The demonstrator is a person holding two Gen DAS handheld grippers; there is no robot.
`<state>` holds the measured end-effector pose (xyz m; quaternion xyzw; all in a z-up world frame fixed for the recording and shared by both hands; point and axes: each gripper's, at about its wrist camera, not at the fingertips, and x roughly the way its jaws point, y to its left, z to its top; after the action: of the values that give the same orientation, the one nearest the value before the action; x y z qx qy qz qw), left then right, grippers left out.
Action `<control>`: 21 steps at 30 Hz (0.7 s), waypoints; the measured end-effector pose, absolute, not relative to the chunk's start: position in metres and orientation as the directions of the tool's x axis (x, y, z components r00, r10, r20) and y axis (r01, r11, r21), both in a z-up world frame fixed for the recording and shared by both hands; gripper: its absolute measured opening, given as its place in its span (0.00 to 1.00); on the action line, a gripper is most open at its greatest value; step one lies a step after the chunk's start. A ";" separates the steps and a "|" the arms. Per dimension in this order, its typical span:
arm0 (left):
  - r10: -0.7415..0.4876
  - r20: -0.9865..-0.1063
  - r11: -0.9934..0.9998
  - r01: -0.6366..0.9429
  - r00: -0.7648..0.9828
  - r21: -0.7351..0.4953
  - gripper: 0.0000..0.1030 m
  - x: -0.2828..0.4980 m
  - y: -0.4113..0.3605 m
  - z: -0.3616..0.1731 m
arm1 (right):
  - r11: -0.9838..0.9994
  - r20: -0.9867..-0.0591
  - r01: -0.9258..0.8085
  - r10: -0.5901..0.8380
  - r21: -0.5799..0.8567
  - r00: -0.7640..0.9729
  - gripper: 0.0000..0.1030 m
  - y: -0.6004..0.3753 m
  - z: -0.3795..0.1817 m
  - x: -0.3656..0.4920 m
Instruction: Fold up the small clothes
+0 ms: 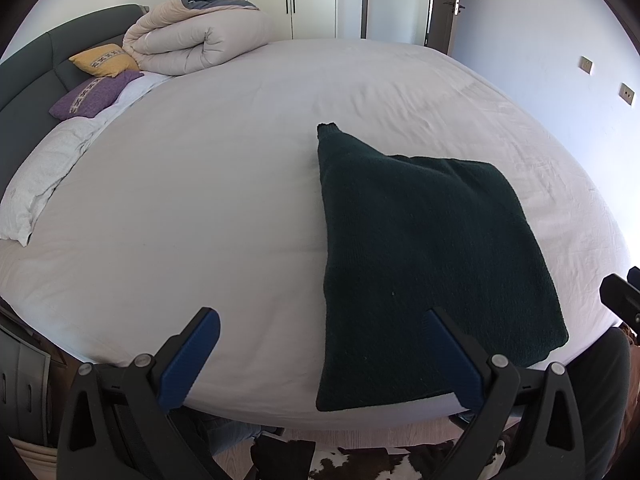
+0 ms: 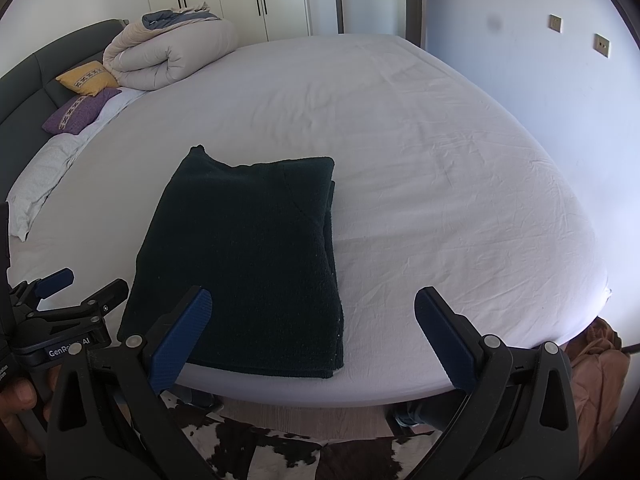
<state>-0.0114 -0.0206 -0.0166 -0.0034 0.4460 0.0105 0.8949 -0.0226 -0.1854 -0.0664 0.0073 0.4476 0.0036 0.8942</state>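
The near edge of the dark green sweater (image 1: 420, 248) is partly covered by the left gripper's (image 1: 320, 344) blue finger, and its inner folded layers cannot be seen. In the right wrist view, the person's hand (image 2: 18, 400) is cut off at the left border. A brown bundle (image 2: 596, 364) beside the bed (image 2: 440, 160) is too cropped to identify

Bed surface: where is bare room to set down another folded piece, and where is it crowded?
Widest bare sheet lies right of the folded dark sweater, out to the bed edge by the wall. Another open stretch runs between the sweater and the white pillow. The headboard corner is crowded: rolled duvet, yellow cushion, purple cushion.
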 end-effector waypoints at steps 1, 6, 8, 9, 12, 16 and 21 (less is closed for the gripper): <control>0.016 -0.799 1.000 -0.022 0.601 0.003 1.00 -0.011 -0.020 -0.017 | 1.000 -0.801 0.000 0.013 0.016 0.599 1.00 -0.186 -0.066 -0.022; 0.013 -0.800 1.000 -0.020 0.600 0.002 1.00 -0.011 -0.021 -0.018 | 1.000 -0.801 -0.002 0.014 0.016 0.599 1.00 -0.186 -0.067 -0.023; 0.014 -0.800 1.000 -0.019 0.600 0.002 1.00 -0.011 -0.021 -0.018 | 1.000 -0.801 -0.002 0.014 0.016 0.599 1.00 -0.186 -0.067 -0.023; 0.013 -0.801 1.000 -0.019 0.599 0.002 1.00 -0.011 -0.021 -0.018 | 1.000 -0.801 -0.001 0.013 0.016 0.598 1.00 -0.186 -0.067 -0.023; 0.014 -0.801 1.000 -0.020 0.599 0.002 1.00 -0.011 -0.021 -0.018 | 1.000 -0.802 -0.004 0.015 0.016 0.598 1.00 -0.186 -0.067 -0.023; 0.014 -0.801 1.000 -0.020 0.599 0.002 1.00 -0.011 -0.020 -0.018 | 1.000 -0.802 -0.004 0.016 0.016 0.597 1.00 -0.186 -0.068 -0.024; 0.012 -0.801 1.000 -0.017 0.598 0.003 1.00 -0.011 -0.019 -0.019 | 1.000 -0.802 -0.004 0.017 0.017 0.597 1.00 -0.187 -0.067 -0.023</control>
<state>-0.0113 -0.0194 -0.0187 -0.0025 0.4483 0.0081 0.8938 -0.0233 -0.1870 -0.0670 0.0068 0.4490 0.0058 0.8935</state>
